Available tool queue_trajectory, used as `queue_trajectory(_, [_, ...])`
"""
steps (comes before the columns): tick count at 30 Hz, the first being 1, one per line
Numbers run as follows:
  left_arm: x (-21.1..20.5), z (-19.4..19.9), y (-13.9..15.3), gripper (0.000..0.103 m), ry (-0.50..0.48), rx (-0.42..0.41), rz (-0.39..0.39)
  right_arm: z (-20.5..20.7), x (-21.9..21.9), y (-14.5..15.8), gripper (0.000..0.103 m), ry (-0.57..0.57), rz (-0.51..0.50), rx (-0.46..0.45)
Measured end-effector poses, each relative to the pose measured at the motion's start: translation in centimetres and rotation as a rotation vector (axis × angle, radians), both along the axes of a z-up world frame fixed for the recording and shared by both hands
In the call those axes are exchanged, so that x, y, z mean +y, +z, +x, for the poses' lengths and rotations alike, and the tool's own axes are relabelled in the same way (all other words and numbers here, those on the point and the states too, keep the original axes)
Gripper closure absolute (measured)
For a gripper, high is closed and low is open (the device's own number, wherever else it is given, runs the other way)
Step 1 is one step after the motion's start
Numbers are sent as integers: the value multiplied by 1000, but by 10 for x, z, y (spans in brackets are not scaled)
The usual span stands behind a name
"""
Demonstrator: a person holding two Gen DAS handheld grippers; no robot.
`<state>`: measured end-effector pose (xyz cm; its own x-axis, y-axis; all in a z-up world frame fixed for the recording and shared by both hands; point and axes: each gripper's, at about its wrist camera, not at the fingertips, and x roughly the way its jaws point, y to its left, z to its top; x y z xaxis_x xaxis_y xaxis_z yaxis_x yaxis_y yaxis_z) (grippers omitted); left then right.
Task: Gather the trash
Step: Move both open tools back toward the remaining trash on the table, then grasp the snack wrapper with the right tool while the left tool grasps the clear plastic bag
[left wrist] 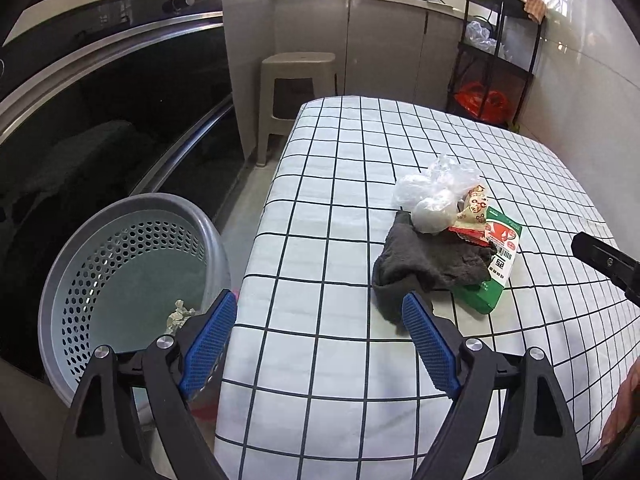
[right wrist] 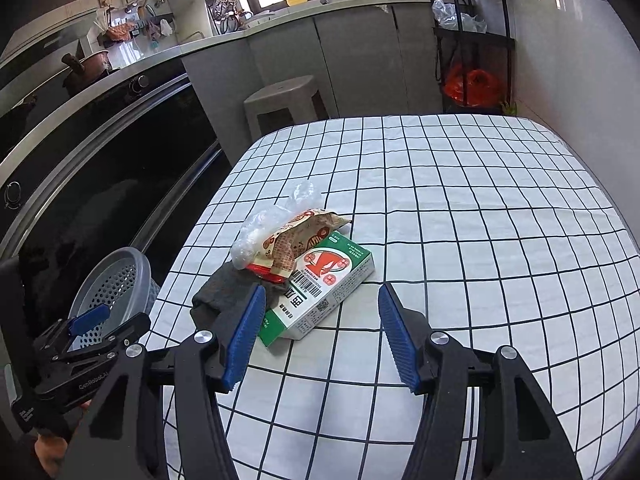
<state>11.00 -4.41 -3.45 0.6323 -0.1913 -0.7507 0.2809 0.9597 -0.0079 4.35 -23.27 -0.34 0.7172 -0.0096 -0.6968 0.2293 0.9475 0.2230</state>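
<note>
Blue-padded left hand-held gripper (left wrist: 316,320), jaws apart, nothing between them, hovers over desk edge (left wrist: 256,240) beside grey perforated plastic bin (left wrist: 120,264) on the floor, one crumpled scrap (left wrist: 180,314) inside. Right hand-held gripper (right wrist: 322,322) also apart and empty, just short of the green-and-white cardboard box (right wrist: 320,296). Trash pile mid-desk: box, dark grey cloth (left wrist: 424,264), printed snack wrapper (right wrist: 296,240), clear crumpled plastic bag (left wrist: 436,188). Best: straddle the box squarely, avoid snagging the cloth. Beige plastic stool (left wrist: 296,80) stands beyond.
</note>
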Motion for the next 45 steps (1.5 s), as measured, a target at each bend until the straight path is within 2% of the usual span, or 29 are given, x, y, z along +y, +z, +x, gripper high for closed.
queue_trajectory(2, [-5,3,-1,20,-6,6,-1,1,-3,1,47,-12,-20,-7])
queue_trajectory(11, [-28,22,4,19,-9,-21,51,19,-11,5,46,-10,25,-27])
queue_trajectory(21, [-30,64,7,19,26,-51,58,68,-1,-16,46,47,76,34])
queue_trajectory(29, [-18,80,-2,19,58,-24,49,103,11,-38,46,66,54,89])
queue_trajectory(36, [-18,85,-4,19,65,-13,32,115,14,-48,47,66,42,111])
queue_trajectory(39, [-19,87,-5,19,62,-3,26,117,15,-52,57,73,52,121])
queue_trajectory(41, [-20,87,-6,19,60,-2,26,117,16,-51,69,80,64,122])
queue_trajectory(43, [-21,85,-5,19,55,-2,25,116,16,-49,76,86,70,116])
queue_trajectory(45, [-23,84,-5,19,50,-2,24,114,18,-45,78,91,66,106])
